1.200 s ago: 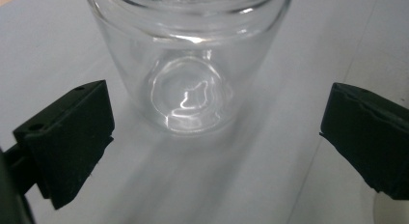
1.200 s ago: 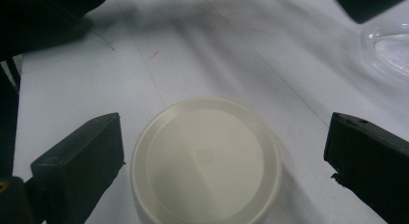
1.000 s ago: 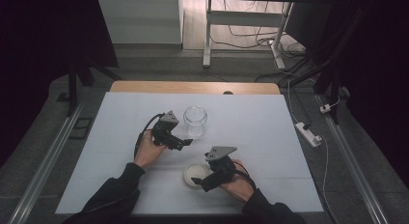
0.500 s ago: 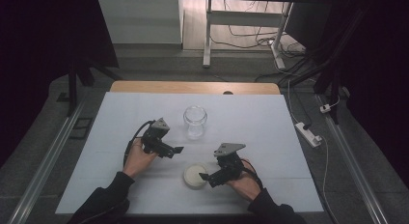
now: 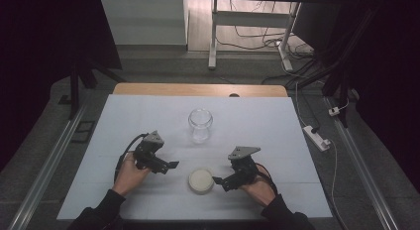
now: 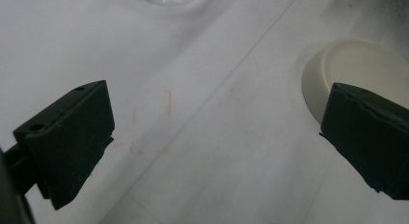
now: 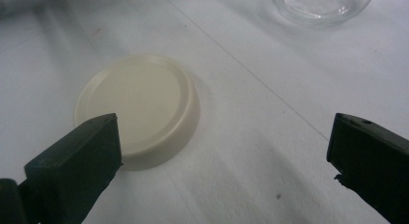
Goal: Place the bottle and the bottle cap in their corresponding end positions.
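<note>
Lid point(image 5: 200, 181) flat on the counter point(image 5: 277, 126) between my grippers, glass jar point(image 5: 200, 125) standing open well beyond it. Jaws of my left gripper point(image 5: 170, 165) and right gripper point(image 5: 218, 180) are spread, holding nothing. Risk, as I judge it: closing off-centre on the low rim could skid the lid away.

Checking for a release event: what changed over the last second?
Both grippers drew back. The left gripper pulled away from the glass jar toward the person. The right gripper came off the cream lid and now sits open beside it. Both stand open, holding nothing. Jar and lid stayed put on the table.
</note>
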A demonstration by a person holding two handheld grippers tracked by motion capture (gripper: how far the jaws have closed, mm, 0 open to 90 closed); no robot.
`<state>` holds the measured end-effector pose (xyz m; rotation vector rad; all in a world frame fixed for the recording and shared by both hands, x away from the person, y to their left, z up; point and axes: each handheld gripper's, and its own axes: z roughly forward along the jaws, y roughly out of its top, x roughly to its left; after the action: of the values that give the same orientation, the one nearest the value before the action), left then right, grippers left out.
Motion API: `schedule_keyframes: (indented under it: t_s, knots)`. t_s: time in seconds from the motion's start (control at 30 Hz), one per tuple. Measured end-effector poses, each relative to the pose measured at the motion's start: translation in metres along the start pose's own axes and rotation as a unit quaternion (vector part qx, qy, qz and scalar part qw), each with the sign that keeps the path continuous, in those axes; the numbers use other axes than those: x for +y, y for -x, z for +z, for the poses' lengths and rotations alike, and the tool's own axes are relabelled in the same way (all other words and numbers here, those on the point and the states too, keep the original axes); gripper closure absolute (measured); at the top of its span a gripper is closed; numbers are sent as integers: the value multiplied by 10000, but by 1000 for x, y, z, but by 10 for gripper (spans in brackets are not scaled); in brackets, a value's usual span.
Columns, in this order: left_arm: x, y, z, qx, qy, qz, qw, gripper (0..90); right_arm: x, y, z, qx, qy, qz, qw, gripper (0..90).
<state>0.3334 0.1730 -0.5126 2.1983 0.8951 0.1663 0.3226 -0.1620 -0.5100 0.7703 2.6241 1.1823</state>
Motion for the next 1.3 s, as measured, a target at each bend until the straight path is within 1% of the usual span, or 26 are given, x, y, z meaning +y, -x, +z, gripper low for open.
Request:
schedule_keyframes:
  t_s: [0.07, 0.3, 0.43, 0.63, 0.87, 1.07, 1.3]
  knots:
    - [-5, 1, -4, 5, -5, -5, 10000, 0, -1, 0, -2, -1, -27, 15, 10000, 0]
    - [-22, 6, -22, 11, 58, -127, 9999, 0, -6, 1, -11, -70, -16, 82, 9999, 0]
    - [-34, 8, -33, 24, 121, -236, 9996, 0, -9, 0, -18, -126, -3, 98, 9999, 0]
    - [-50, 10, -48, 77, 224, -394, 9989, 0, -16, 0, -30, -221, 13, 227, 9995, 0]
    - [-67, 14, -62, 191, 287, -509, 9981, 0, -29, 1, -45, -416, -22, 372, 9984, 0]
    - [-82, 20, -77, 317, 369, -604, 9970, 0, -38, 1, -60, -541, 44, 433, 9976, 0]
    - [-102, 25, -90, 470, 371, -778, 9952, 0, -51, 2, -78, -699, 129, 642, 9954, 0]
